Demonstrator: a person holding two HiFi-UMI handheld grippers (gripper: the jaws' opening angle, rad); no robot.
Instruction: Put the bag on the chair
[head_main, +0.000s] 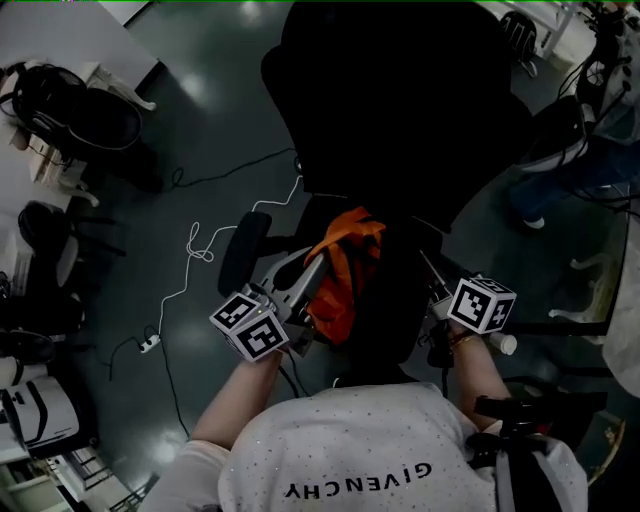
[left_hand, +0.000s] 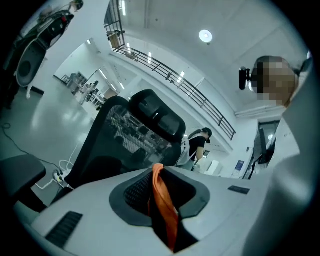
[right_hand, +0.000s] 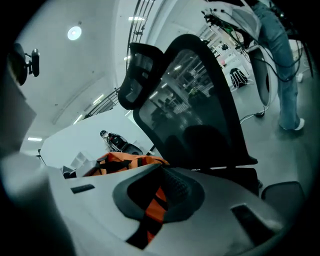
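An orange-and-black bag (head_main: 345, 268) hangs between my two grippers, just in front of the black office chair (head_main: 400, 110). My left gripper (head_main: 320, 265) is at the bag's left side, shut on an orange strap (left_hand: 164, 210) that runs between its jaws. On the bag's right side my right gripper (head_main: 428, 270) is shut on an orange-and-black strap (right_hand: 155, 206). The bag's body (right_hand: 125, 162) shows to the left in the right gripper view. The chair's mesh back (left_hand: 132, 137) and headrest rise close ahead of both grippers; its seat is dark and mostly hidden.
The chair's left armrest (head_main: 243, 250) juts out beside my left gripper. A white cable and power strip (head_main: 148, 343) lie on the floor at the left. Other black chairs (head_main: 75, 115) stand at the far left. A person in jeans (head_main: 590, 170) stands at the right.
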